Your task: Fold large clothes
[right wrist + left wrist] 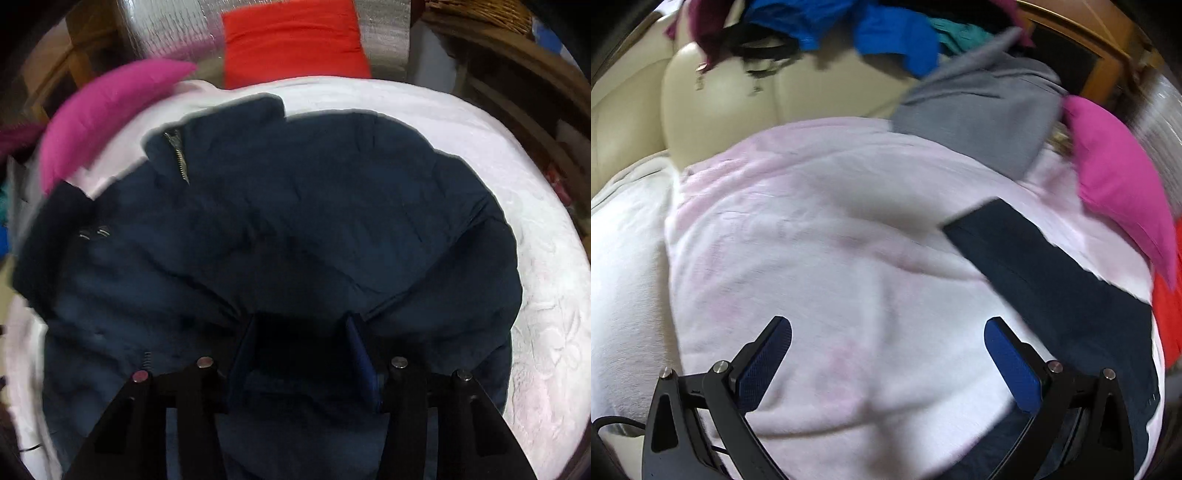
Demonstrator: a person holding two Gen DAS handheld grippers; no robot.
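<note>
- Pale pink blanket (820, 236) spread wide under everything, filling most of both views, fleecy and lightly creased.
- Cream sofa (713, 107) behind the blanket at the upper left of the left wrist view, with a heap of clothes (886, 29) in blue, maroon and teal along its top.
- Navy garment (314, 206) lying on the blanket, rumpled, zipper (179, 157) showing near its upper left edge; in the left wrist view only one dark strip of it crossing the right side.
- Grey garment (975, 107) lying on the blanket's far edge, just beside a magenta cloth (1115, 184).
- Red cloth (291, 40) beyond the blanket, folded flat.
- Left tool (886, 363) spread wide above bare blanket, nothing between its blue pads.
- Right tool (301, 363) partly spread, low over the navy garment with a fold of dark fabric between the pads; a real grip on it hard to make out.
</note>
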